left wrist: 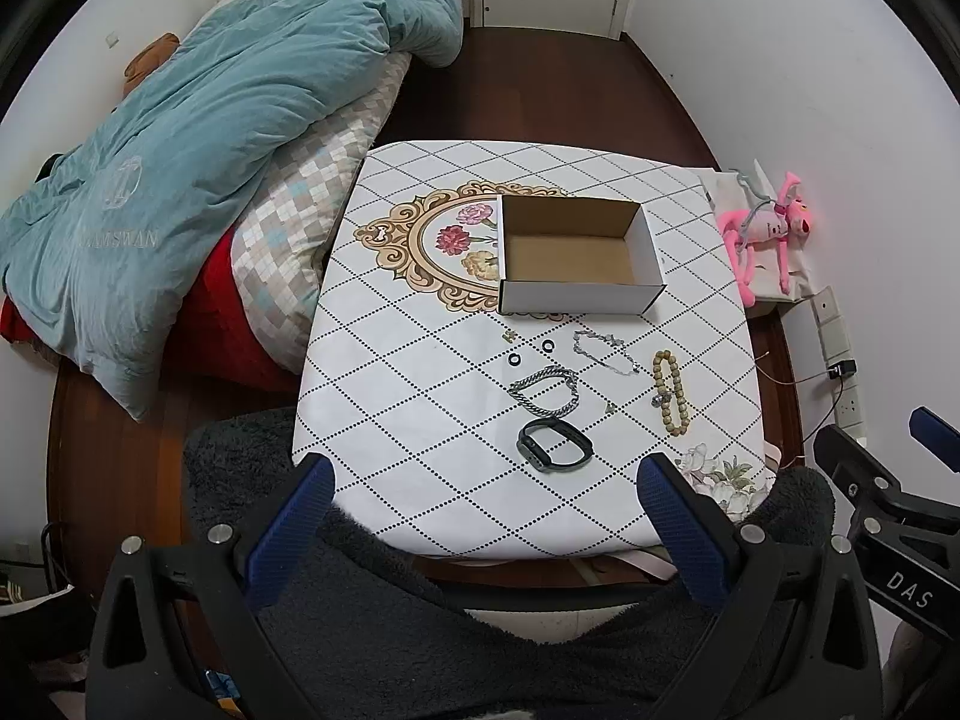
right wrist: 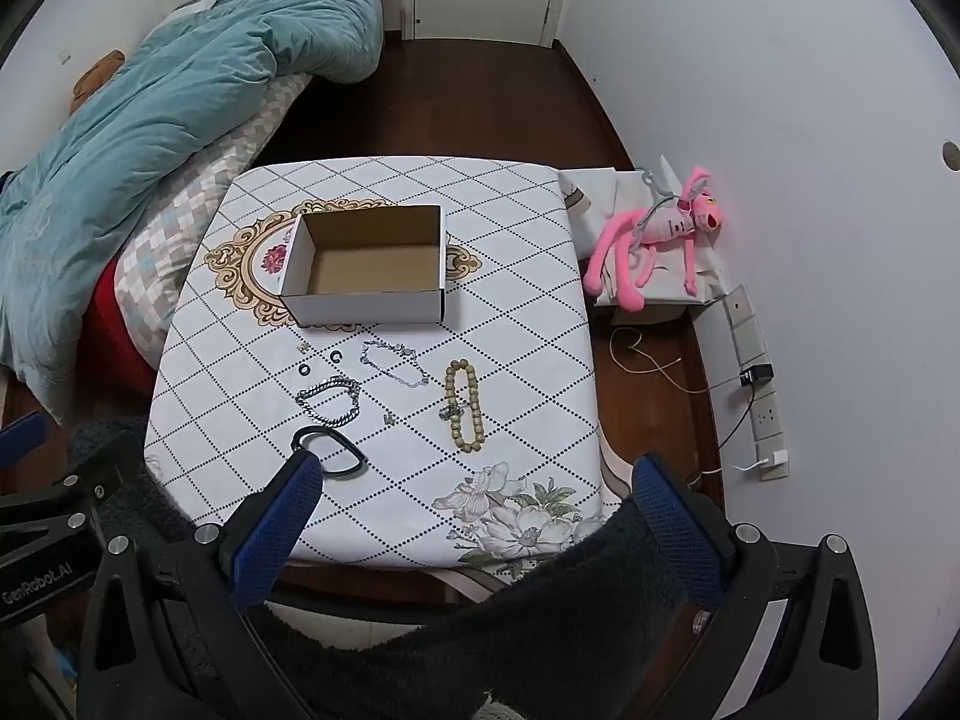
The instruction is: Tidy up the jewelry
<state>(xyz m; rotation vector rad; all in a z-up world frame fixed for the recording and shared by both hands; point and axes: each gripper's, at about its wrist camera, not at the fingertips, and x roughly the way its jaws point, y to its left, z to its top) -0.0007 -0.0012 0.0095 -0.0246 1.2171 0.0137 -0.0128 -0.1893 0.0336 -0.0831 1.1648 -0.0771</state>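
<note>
An open, empty cardboard box (left wrist: 576, 252) (right wrist: 366, 267) stands mid-table. In front of it lie a black wristband (left wrist: 555, 444) (right wrist: 336, 450), a chunky silver chain bracelet (left wrist: 547, 391) (right wrist: 330, 399), a thin silver bracelet (left wrist: 603, 351) (right wrist: 396, 363), a wooden bead bracelet (left wrist: 671, 384) (right wrist: 463, 405), two small black rings (left wrist: 547, 346) (right wrist: 336, 356) and small earrings (left wrist: 510, 335). My left gripper (left wrist: 486, 474) is open and empty above the table's near edge. My right gripper (right wrist: 474, 474) is open and empty there too.
The small table (left wrist: 420, 360) has a white diamond-pattern cloth. A bed with a teal duvet (left wrist: 198, 150) is on the left. A pink plush toy (right wrist: 666, 234) lies on a bag at the right, with wall sockets and cables (right wrist: 756, 378) nearby. A dark fleece (right wrist: 540, 618) covers my lap.
</note>
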